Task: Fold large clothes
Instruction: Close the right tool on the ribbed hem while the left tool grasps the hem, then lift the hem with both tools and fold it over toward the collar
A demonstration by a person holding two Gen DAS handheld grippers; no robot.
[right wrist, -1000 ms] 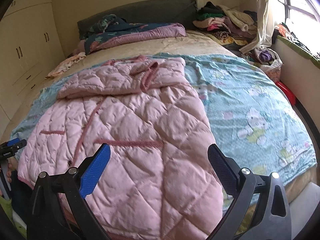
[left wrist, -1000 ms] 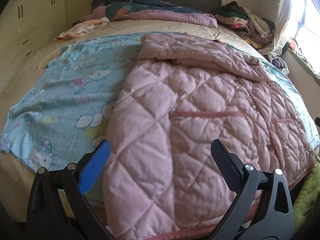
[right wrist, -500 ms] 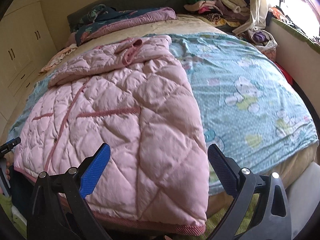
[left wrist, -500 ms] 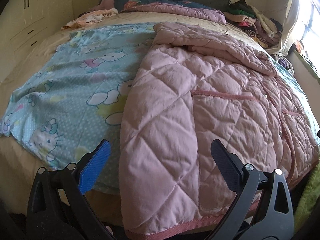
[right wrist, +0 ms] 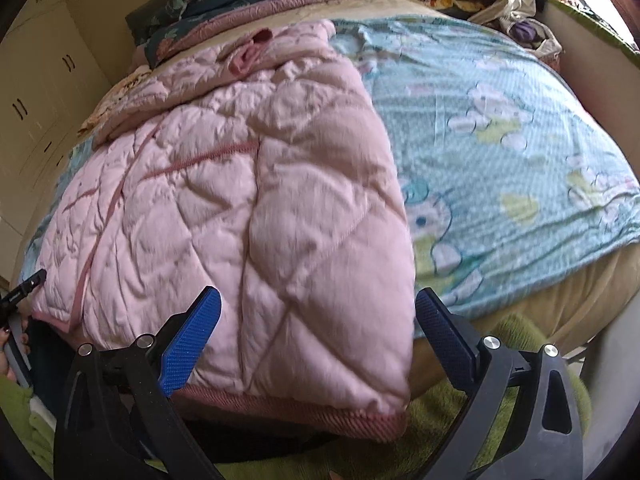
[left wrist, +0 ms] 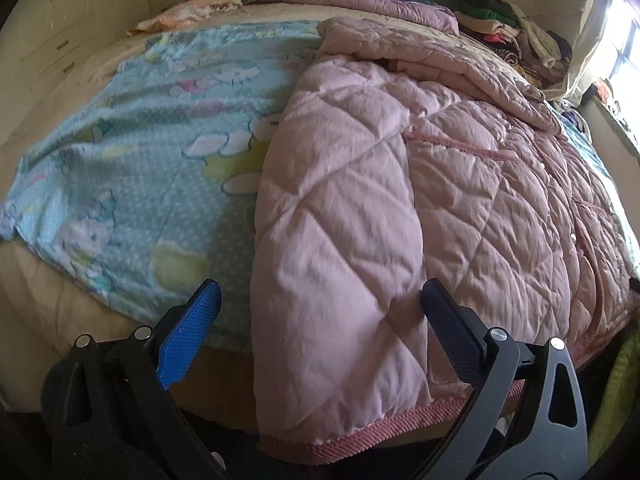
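On the bed (left wrist: 48, 312), the coat (left wrist: 360, 200) is lying sleeves folded in; both grippers, left (left wrist: 320, 328) and right (right wrist: 316, 328), are hovering spread at its hem (right wrist: 304, 412), lengthwise folds remaining.

A pink quilted padded coat with darker pink ribbed trim (right wrist: 240, 208) is lying spread over a light blue cartoon-print blanket (right wrist: 500, 128) on the bed, its hem hanging over the near edge. The right gripper (right wrist: 316, 328) is hovering wide apart just before that hem, holding nothing.
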